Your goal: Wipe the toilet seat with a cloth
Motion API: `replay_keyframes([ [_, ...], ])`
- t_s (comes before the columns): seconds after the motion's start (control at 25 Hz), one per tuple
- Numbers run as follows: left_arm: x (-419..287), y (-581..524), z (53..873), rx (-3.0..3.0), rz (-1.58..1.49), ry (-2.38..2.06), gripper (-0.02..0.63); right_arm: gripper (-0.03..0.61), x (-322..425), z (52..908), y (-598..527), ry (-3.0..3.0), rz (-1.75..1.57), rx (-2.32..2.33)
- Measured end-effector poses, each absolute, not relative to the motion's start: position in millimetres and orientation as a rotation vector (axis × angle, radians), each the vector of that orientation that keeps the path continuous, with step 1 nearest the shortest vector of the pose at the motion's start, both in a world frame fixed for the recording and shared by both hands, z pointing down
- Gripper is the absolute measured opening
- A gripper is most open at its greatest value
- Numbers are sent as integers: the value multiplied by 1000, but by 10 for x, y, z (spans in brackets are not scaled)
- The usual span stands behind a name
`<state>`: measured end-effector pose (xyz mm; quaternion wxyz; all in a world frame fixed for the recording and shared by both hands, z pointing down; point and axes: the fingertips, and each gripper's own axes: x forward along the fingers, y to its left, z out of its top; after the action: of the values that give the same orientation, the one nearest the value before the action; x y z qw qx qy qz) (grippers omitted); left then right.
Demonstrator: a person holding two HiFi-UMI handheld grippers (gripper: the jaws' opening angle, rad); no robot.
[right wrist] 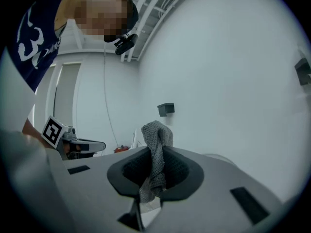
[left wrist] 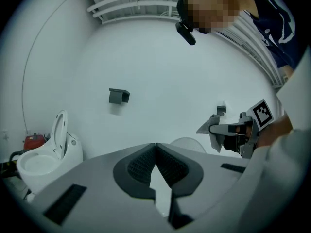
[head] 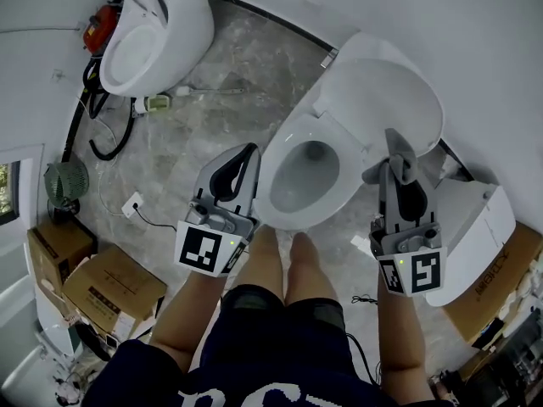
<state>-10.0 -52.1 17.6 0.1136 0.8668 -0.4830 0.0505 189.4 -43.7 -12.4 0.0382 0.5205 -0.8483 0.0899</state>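
**Grey cloth pinched in the right claw beside the open toilet**

The right gripper [right wrist: 155,155] is clenched on a cloth [right wrist: 156,142]. Its own view shows a grey, open-knit weave bunched upright between ribbed black pads, with a frayed end hanging below them. The head view shows that cloth [head: 399,155] only as a plain grey fold at the claw's tip, at the right edge of the toilet seat [head: 273,195]. I cannot tell whether it touches the seat.

The left gripper [left wrist: 155,155] is pressed shut with nothing between its pads. In the head view it [head: 247,161] sits just left of the seat.

Each claw carries a cube with a black-and-white square marker [head: 206,248].

The seat is a glossy white oval ring, and the lid [head: 386,100] stands raised behind it. A second white toilet [head: 153,32] is in the upper left of the frame, on mottled grey stone floor [head: 212,91].

The cardboard boxes [head: 110,291] at lower left bear print too small to read.

Only the gripper views show a dark holder [right wrist: 166,109] on the pale wall.
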Motion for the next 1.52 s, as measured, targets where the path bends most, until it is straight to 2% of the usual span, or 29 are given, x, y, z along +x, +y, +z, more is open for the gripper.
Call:
replay_keyframes([
  [0.6, 105, -814, 2259, 2479, 217, -1308, 20, 69, 2307, 2670, -400, -2324, 464, 1621],
  [0.96, 420, -958, 3120, 2494, 240, -1243, 20, 69, 2450, 4196, -386, -2157, 380, 1339],
  [1.24, 505, -781, 3415, 2481, 300, -1196, 20, 66, 2471, 4863, -184, -1927, -48, 856],
  [1.52, 577, -704, 3486, 2474, 318, -1166, 20, 61, 2469, 5176, 152, -1909, 56, 710],
])
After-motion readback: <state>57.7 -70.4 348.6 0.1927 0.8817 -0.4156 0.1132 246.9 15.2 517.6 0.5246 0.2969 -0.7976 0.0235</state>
